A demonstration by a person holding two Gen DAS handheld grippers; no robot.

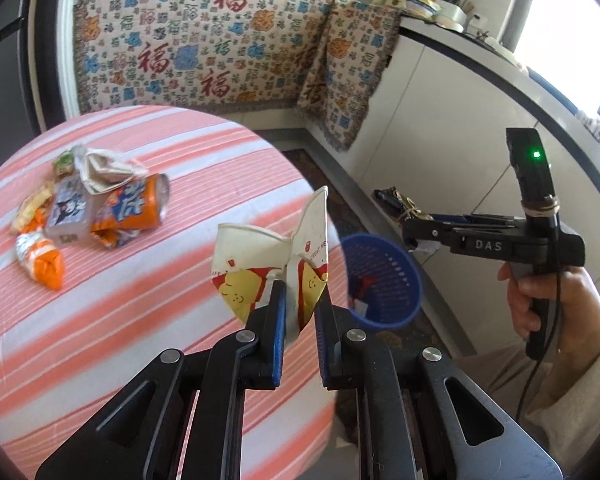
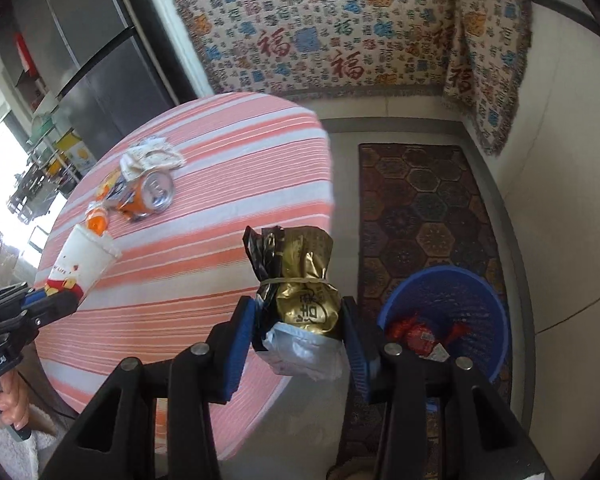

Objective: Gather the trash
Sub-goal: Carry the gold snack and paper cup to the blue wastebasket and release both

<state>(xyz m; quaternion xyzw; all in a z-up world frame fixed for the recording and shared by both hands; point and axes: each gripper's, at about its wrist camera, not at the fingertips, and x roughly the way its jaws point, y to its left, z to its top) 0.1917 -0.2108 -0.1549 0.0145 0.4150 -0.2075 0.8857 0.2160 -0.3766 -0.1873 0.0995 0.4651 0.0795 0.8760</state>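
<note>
We see the left hand-held gripper (image 1: 300,312) pinching a crushed paper cup (image 1: 272,256), white with a yellow cartoon print; the cup's lower edge disappears between the blue pads (image 1: 278,332), so we cannot tell how deep the hold goes. The right hand-held gripper (image 2: 300,336) is clamped on a gold and black foil bag (image 2: 300,280) tied with a rubber band, its silvery bottom squeezed between the pads. Both pieces hang past the edge of the round counter (image 1: 120,320) with its pink-and-white striped cloth. On the floor beside the counter stands a blue perforated basket (image 2: 480,308); in the left wrist view its near side is cut off by the counter's rim and the gripper fingers. Inside it lie red wrappers (image 2: 416,332), partly covered by the right gripper's linkage. The remaining trash sits in a pile toward the far side of the counter: an orange can (image 1: 140,204) lying on its side, crumpled paper (image 1: 104,168) on top, a small grey packet (image 1: 68,212), and an orange-and-white wrapper (image 1: 40,260). Blur makes the smaller wrappers hard to identify. The person's right hand (image 1: 540,300) shows only partly, its sleeve running out of frame.
</note>
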